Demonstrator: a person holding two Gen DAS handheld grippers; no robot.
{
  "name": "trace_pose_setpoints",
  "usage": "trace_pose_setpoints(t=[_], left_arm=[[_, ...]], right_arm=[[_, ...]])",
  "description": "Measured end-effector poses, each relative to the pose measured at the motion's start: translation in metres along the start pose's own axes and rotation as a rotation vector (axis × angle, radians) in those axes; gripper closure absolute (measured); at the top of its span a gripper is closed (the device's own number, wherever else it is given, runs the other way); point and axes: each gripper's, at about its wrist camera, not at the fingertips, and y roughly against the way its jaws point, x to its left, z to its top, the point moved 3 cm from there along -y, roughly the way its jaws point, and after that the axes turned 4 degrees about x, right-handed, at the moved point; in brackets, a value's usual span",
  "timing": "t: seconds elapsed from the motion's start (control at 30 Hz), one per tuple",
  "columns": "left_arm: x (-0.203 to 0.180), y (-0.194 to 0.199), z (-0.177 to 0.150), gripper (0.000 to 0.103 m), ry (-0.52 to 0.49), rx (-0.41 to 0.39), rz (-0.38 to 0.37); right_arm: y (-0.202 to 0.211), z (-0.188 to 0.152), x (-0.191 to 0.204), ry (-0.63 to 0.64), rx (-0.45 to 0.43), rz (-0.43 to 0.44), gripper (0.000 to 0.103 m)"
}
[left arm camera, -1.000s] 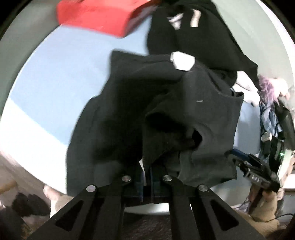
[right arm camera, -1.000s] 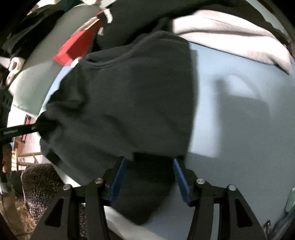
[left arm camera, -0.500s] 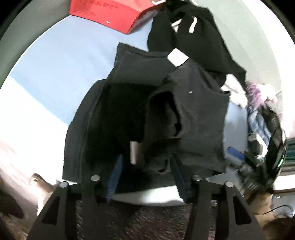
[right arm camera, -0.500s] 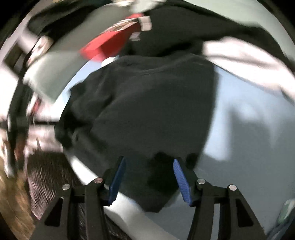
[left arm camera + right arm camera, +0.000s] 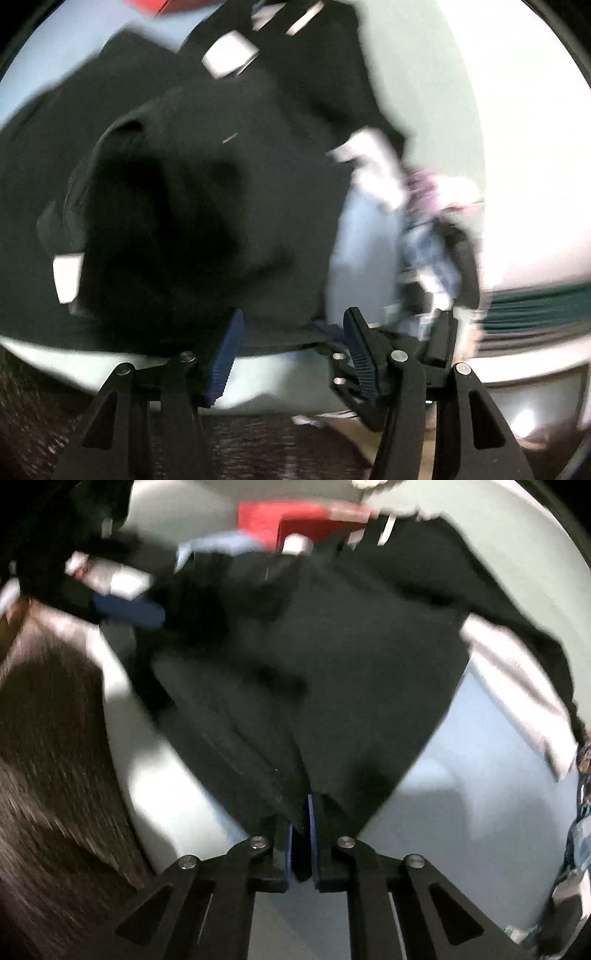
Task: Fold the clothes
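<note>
1. On the pale blue bed (image 5: 443, 775), a black garment (image 5: 351, 672) lies partly folded, its near corner pinched in the right gripper (image 5: 301, 834), whose jaws are closing on the cloth, probably so a flap can be lifted.
2. The left gripper (image 5: 291, 347) is held wide, nothing between its pads, the garment's hem just ahead.
3. Only the right view shows the pinch and a red box (image 5: 295, 520); the left view shows a white label (image 5: 229, 59) and blurred clutter.

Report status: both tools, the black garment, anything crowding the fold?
Left tool open, nothing pinched. Right tool closing on black garment edge, cloth between the pads. Red box and other clothes crowd the far side.
</note>
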Motion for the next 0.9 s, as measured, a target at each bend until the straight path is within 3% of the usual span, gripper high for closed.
trace_pose_setpoints(t=[0.03,0.07,0.1,0.13,0.2,0.23,0.3,0.37,0.4,0.47,0.5,0.53,0.57,0.73,0.8,0.83,0.9], left_arm=[[0.013,-0.008,-0.006,0.045,0.045,0.056,0.099],[0.025,-0.017,-0.011,0.053,0.09,0.112,0.199],[0.026,-0.011,-0.013,0.054,0.101,0.104,0.184],[0.026,-0.004,-0.014,0.054,0.11,0.09,0.159],[0.02,0.014,-0.015,0.054,0.104,0.046,0.103],[0.011,0.028,-0.012,0.054,0.079,-0.001,0.053],[-0.008,0.049,0.003,0.054,0.035,-0.118,-0.022],[-0.019,0.049,0.024,0.054,-0.02,-0.233,0.007],[-0.018,0.046,0.036,0.054,-0.053,-0.287,0.125],[-0.001,0.034,0.055,0.054,-0.096,-0.32,0.484],[0.008,0.037,0.058,0.054,-0.092,-0.322,0.578],[0.018,0.04,0.059,0.054,-0.085,-0.322,0.663],[0.025,0.052,0.056,0.054,-0.074,-0.336,0.64],[0.057,0.128,0.018,0.05,0.127,-0.481,0.403],[0.058,0.14,0.001,0.035,0.182,-0.521,0.295],[0.056,0.141,-0.009,0.033,0.195,-0.539,0.25],[0.047,0.134,-0.025,0.033,0.187,-0.549,0.243]], right_arm=[[-0.004,-0.005,0.002,0.007,0.012,0.0,0.087],[-0.001,-0.005,0.003,0.02,0.007,0.01,0.077],[0.004,-0.003,0.003,0.023,0.018,0.053,0.066],[0.013,0.001,0.0,-0.004,0.024,0.143,0.048],[0.035,0.01,-0.017,-0.108,-0.021,0.381,0.045],[0.042,0.017,-0.029,-0.168,-0.059,0.439,0.041],[0.046,0.032,-0.054,-0.278,-0.124,0.482,0.039],[0.031,0.047,-0.077,-0.394,-0.148,0.447,0.041],[0.017,0.048,-0.084,-0.441,-0.116,0.435,0.042],[-0.01,0.049,-0.097,-0.535,-0.053,0.412,0.047],[-0.023,0.049,-0.103,-0.579,-0.019,0.4,0.051],[-0.032,0.047,-0.106,-0.608,0.009,0.395,0.062],[-0.03,0.043,-0.112,-0.624,-0.002,0.407,0.065],[0.004,0.04,-0.124,-0.633,-0.015,0.429,0.051],[0.025,0.06,-0.114,-0.563,-0.072,0.476,0.045],[0.03,0.071,-0.108,-0.518,-0.093,0.485,0.039],[0.034,0.101,-0.092,-0.396,-0.119,0.473,0.038]])
